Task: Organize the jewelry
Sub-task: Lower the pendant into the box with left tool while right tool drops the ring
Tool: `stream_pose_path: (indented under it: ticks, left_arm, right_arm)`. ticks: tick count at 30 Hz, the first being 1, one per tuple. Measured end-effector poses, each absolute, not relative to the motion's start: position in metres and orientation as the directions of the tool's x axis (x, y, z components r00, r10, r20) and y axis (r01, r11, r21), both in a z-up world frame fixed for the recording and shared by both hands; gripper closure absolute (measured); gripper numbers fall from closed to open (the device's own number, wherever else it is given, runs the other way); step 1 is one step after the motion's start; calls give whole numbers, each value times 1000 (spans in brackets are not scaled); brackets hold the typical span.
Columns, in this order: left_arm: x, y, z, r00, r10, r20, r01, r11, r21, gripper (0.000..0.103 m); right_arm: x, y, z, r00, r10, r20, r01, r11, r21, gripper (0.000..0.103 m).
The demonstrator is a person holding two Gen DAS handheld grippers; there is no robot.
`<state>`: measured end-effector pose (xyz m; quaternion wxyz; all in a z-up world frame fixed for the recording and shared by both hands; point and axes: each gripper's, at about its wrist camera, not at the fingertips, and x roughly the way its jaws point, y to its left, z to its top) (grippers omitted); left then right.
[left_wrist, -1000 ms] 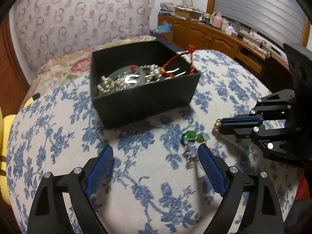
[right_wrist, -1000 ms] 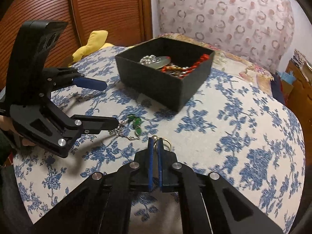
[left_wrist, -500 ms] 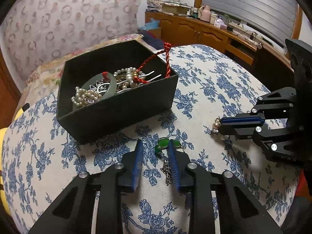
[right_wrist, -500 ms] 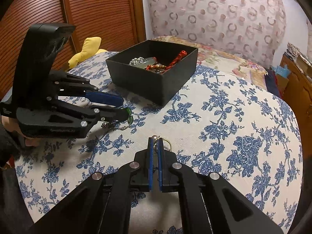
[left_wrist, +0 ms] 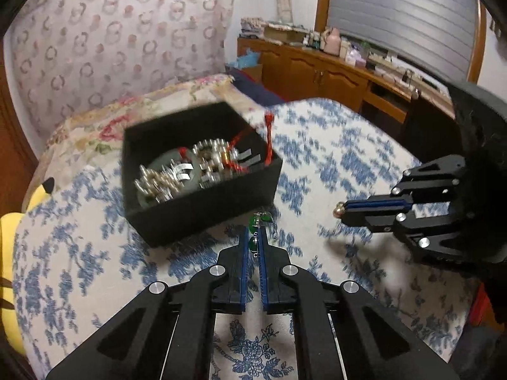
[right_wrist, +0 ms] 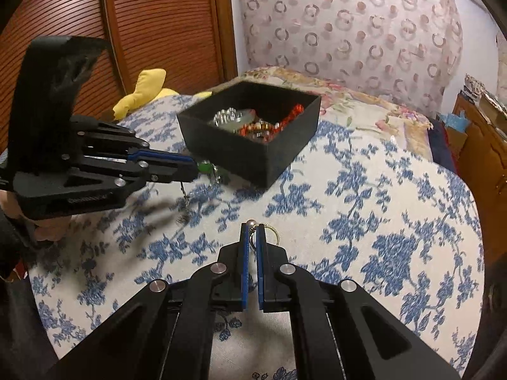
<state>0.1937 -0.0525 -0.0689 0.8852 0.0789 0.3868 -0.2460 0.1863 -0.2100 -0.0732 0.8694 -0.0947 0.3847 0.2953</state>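
Observation:
A black jewelry box [left_wrist: 202, 209] holding pearls, a green disc and a red cord sits on the blue-flowered cloth [left_wrist: 332, 152]. My left gripper [left_wrist: 253, 231] is just in front of the box. Its jaws are closing tight on a green bead earring [left_wrist: 253, 221], pads pressing on it. In the right wrist view the earring [right_wrist: 204, 167] is off the cloth, with a thin chain [right_wrist: 185, 199] dangling from it. My right gripper [right_wrist: 252, 226] is shut on a small pearl and gold ring piece [right_wrist: 272, 232], low over the cloth to the right of the box [right_wrist: 240, 158].
A yellow plush toy [right_wrist: 142, 91] lies at the cloth's left edge, by a brown slatted door [right_wrist: 126, 31]. A flowered quilt [left_wrist: 104, 126] lies behind the box. A wooden cabinet [left_wrist: 317, 72] with clutter stands at the back right. A person's hand [right_wrist: 47, 228] holds the left gripper.
The left gripper's wide-open jaws closed on the green bead earring and lifted it off the cloth toward the box. The right gripper stayed shut on its pearl piece, barely moving.

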Motion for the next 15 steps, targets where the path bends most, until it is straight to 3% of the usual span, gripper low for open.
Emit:
stream_pose_path:
  ticks: [15]
  left_arm:
    - [219,-28,-10,706,-343,-620,415,909,-31,98]
  right_arm:
    - [214,-191,-14,619,478,-623,-606,795,9,98]
